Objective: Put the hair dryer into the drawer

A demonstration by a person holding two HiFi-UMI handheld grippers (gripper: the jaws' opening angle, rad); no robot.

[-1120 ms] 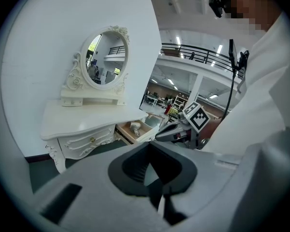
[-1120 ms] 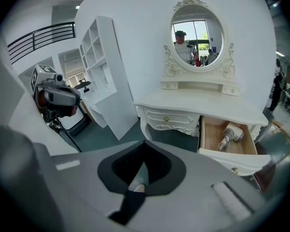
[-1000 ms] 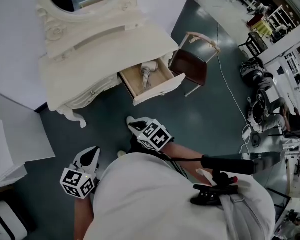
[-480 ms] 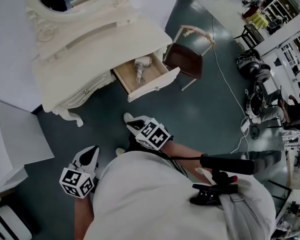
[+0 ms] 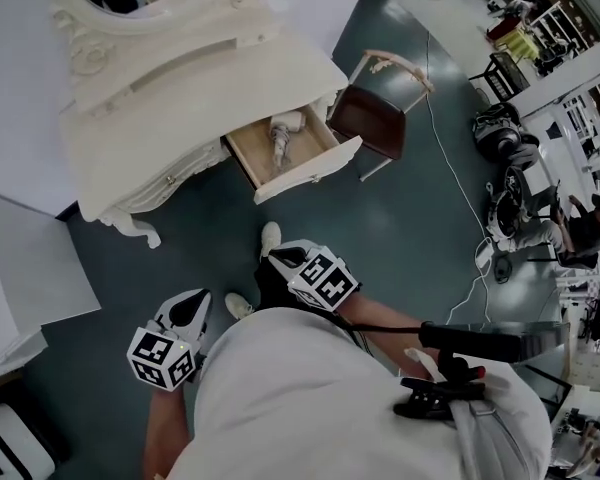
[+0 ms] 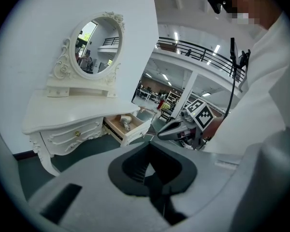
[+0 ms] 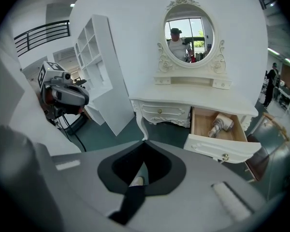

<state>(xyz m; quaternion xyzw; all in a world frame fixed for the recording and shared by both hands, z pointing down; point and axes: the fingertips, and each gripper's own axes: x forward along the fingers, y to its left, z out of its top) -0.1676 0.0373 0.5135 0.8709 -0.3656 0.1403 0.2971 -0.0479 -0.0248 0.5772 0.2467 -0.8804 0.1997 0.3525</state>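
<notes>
The pale hair dryer (image 5: 280, 134) lies in the open wooden drawer (image 5: 310, 173) of the white dressing table (image 5: 160, 98). No gripper touches it. Both grippers hang close to the person's body, well short of the table. My left gripper (image 5: 194, 305) is shut and empty, its jaws meeting at the tip (image 6: 147, 143). My right gripper (image 5: 278, 256) is likewise shut with nothing held (image 7: 144, 141). The hair dryer (image 6: 124, 123) shows in the left gripper view, and the hair dryer (image 7: 219, 124) sits in the drawer (image 7: 222, 149) in the right gripper view.
A brown-seated chair (image 5: 375, 118) stands right of the drawer. An oval mirror (image 7: 188, 30) tops the table. White panels (image 5: 30, 258) and a white shelf unit (image 7: 99, 66) stand to the left. A cable (image 5: 460, 198) runs over the dark floor. The person's shoes (image 5: 270, 236) are below the drawer.
Both grippers have shifted slightly lower in the head view, away from the table. The drawer stays open with the hair dryer inside.
</notes>
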